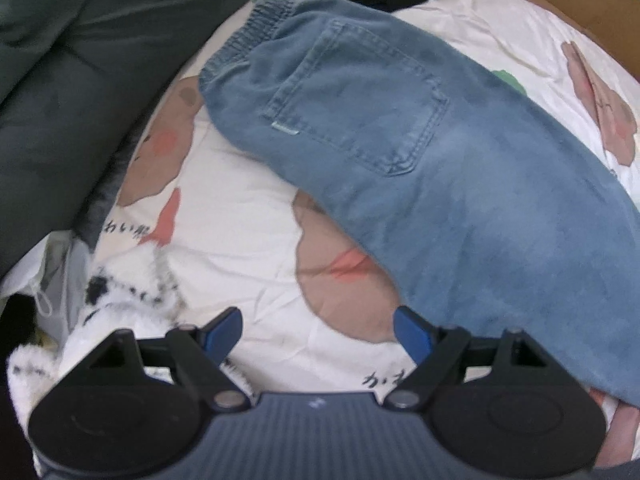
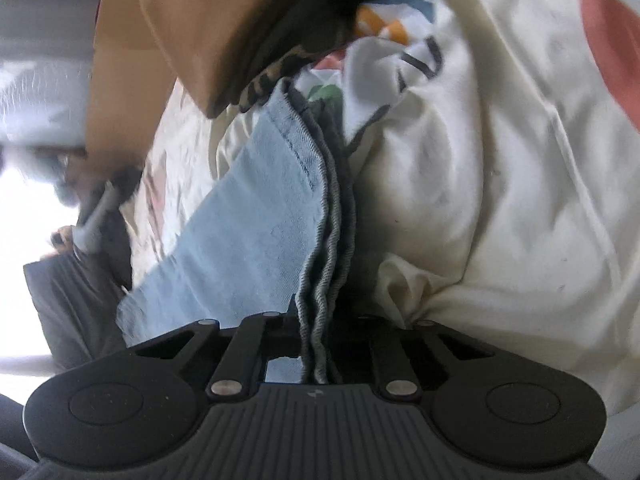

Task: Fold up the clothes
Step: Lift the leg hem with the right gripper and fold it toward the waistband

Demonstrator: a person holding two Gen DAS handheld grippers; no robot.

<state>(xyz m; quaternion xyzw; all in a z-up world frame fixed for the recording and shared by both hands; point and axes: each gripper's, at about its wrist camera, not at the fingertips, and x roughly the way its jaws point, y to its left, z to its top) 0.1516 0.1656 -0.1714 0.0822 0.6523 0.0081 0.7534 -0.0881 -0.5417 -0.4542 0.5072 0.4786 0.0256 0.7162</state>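
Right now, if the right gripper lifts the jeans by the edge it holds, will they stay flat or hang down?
Probably hang: the jeans lie soft and curved on the printed sheet. The right gripper pinches several wavy layers, so some may slip. The elastic waistband end looks thicker and would likely drag.

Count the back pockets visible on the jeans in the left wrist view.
1: a stitched patch pocket on the jeans, just below the elastic waistband. The jeans lie folded in half, so a second pocket may be hidden underneath.
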